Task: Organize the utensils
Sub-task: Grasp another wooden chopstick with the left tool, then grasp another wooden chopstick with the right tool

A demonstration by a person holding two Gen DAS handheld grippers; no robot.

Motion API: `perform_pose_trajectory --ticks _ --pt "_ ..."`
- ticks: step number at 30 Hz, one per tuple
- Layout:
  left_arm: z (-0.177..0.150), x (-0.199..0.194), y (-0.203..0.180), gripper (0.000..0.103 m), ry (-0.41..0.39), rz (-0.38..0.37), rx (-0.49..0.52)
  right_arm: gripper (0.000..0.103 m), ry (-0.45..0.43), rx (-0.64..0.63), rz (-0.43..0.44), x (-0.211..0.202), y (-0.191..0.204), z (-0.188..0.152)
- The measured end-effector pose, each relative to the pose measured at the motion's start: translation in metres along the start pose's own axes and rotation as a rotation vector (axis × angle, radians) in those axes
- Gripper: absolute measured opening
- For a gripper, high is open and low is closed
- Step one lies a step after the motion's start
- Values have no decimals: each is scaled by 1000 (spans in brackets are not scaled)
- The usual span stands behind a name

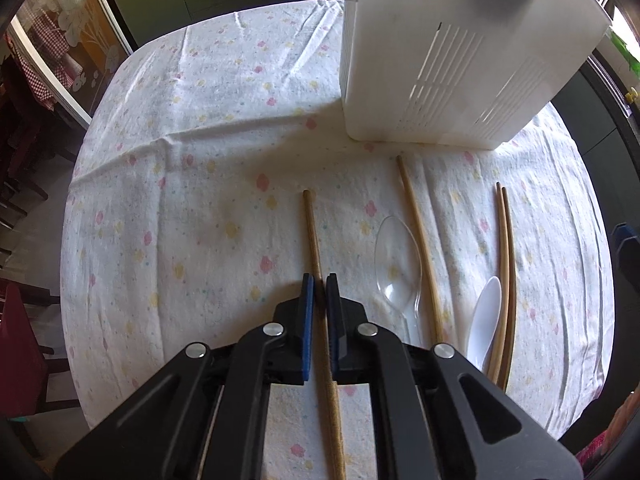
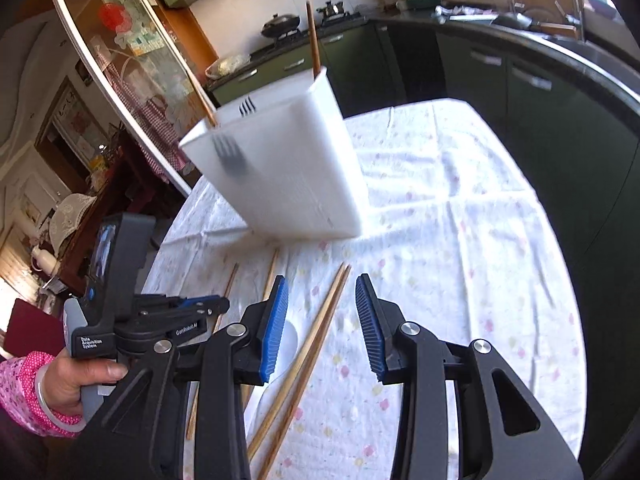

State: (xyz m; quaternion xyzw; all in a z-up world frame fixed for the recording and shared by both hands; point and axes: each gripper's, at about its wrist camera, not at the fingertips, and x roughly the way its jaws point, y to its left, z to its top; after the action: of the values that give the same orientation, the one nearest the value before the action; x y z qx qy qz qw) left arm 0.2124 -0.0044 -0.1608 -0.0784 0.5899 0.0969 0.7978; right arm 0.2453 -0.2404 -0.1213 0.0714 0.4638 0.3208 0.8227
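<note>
A white utensil holder (image 1: 452, 56) stands at the table's far side; in the right wrist view (image 2: 280, 172) two chopsticks (image 2: 314, 40) stick out of it and a dark fork shows through its wall. My left gripper (image 1: 320, 280) is shut on a wooden chopstick (image 1: 311, 232) lying on the cloth. Right of it lie a clear plastic spoon (image 1: 398, 264), a single chopstick (image 1: 420, 248), a white spoon (image 1: 486, 316) and a chopstick pair (image 1: 506, 272). My right gripper (image 2: 322, 296) is open and empty above the chopstick pair (image 2: 316, 344).
The round table has a white flowered cloth (image 1: 200, 140). Dark green kitchen cabinets (image 2: 520, 92) and a counter run behind it. A glass sliding door (image 1: 60, 52) and dark chairs (image 1: 24, 352) stand at the left. The left hand-held gripper (image 2: 120, 308) shows in the right wrist view.
</note>
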Motion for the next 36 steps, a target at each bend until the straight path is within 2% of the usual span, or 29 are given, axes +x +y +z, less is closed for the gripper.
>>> perform_pose_trajectory --ticks 3,5,6,8,17,24,27,33,36 --pt "-4 -2 8 7 -7 1 19 31 35 8 -61 24 -4 -3" --pt "-6 -2 11 7 -13 3 32 23 66 -3 -122 39 -5 -2" --pt "-6 -3 12 7 -15 1 35 21 85 -7 -144 47 -5 -2" --pt "-7 -3 13 7 -19 -5 39 21 118 -7 -159 58 -4 -4" --pt "-10 -5 15 7 -31 -18 65 21 165 -57 -210 82 13 -9" --pt "-10 -5 17 7 -37 -29 72 21 186 -138 -318 94 32 -6" --pt "-9 -5 17 7 -39 -28 77 22 198 -136 -323 96 34 -3" --pt "-8 -3 13 7 -39 -16 79 26 211 -184 -362 112 46 6" --pt "-8 -3 13 8 -38 -23 83 15 208 -178 -347 111 42 7"
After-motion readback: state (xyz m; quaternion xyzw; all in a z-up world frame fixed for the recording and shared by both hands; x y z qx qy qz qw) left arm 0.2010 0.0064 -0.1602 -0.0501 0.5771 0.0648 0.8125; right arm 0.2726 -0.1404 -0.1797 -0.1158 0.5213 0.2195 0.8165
